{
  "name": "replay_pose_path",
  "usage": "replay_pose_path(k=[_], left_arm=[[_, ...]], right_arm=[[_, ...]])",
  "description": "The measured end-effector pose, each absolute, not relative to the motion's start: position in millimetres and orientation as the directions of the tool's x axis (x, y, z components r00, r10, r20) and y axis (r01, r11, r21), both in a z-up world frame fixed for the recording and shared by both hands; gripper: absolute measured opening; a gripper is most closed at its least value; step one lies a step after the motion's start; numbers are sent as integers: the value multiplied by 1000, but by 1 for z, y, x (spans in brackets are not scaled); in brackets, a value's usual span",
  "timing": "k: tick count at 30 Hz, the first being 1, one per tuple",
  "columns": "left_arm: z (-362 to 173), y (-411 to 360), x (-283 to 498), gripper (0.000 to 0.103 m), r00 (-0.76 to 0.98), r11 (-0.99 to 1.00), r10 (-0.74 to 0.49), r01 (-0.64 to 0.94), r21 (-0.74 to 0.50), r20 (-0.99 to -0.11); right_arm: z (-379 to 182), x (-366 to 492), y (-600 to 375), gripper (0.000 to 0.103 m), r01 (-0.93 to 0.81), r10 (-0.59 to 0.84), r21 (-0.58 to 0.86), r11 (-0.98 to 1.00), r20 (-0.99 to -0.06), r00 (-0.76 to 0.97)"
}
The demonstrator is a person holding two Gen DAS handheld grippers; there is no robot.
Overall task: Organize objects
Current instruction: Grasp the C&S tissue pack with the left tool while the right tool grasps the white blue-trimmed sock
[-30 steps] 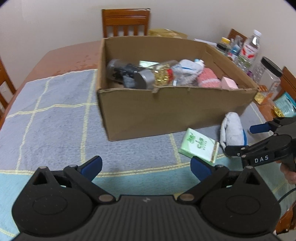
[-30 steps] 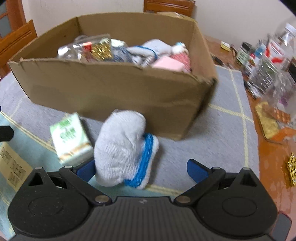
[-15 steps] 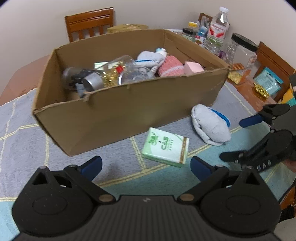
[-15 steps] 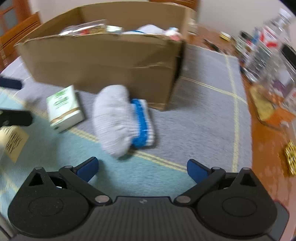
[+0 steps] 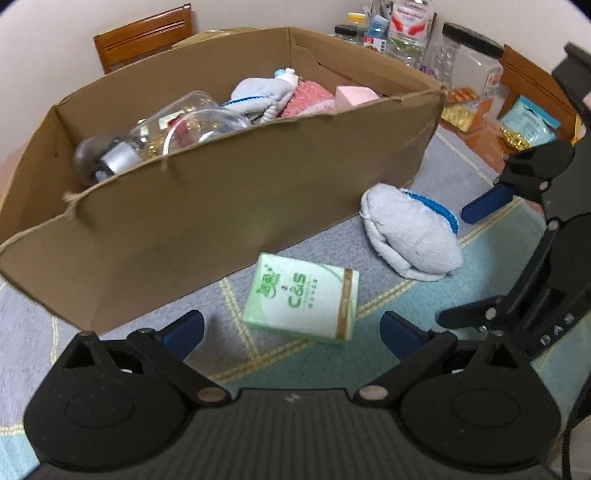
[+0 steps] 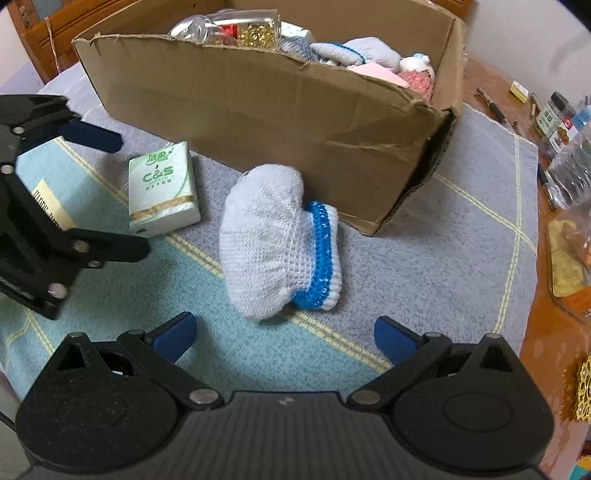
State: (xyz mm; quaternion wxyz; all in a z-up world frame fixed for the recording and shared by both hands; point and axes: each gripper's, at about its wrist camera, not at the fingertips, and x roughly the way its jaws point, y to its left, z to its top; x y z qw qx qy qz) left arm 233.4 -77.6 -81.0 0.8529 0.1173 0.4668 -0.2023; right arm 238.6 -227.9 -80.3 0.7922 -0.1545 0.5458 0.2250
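A green and white tissue pack (image 5: 303, 297) (image 6: 162, 188) lies on the cloth in front of the cardboard box (image 5: 229, 199) (image 6: 258, 107). My left gripper (image 5: 291, 330) (image 6: 110, 192) is open just short of it, the pack lying ahead between its blue fingers. To the pack's right, a white knitted glove with a blue cuff (image 5: 412, 236) (image 6: 277, 243) rests against the box's corner. My right gripper (image 6: 284, 334) (image 5: 465, 266) is open right behind the glove. The box holds glass jars, rolled gloves, a pink knitted item and a pink block.
A grey and teal checked cloth (image 6: 461, 229) covers the wooden table. Bottles, jars and gold-wrapped packets (image 5: 458, 70) crowd the table's right side. Wooden chairs (image 5: 144, 35) stand behind the box. A yellow label (image 6: 50, 206) lies under the left gripper.
The left gripper has swung right and closed in on the tissue pack. The right gripper pulled back from the glove and turned; the glove now sits centred ahead of it. Both stayed open.
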Motion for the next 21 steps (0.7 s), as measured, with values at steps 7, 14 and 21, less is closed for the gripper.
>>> replay_pose_path(k=[7,14,21], left_arm=[[-89,-89,241,88,489,871,-254,492,23,-835],[-84,-81,240,66,494,878,-254,478,16,-831],[-84,-51,237,66,495,913,-212,408,10,-843]], right_arm=[[-81,234,-232,103,-530,202,0,848,-924,324],[-79,241,-230,103,-544,188,0,839,-938,290],[-79,260,-211,103,-584,194,-2,812,-942,274]])
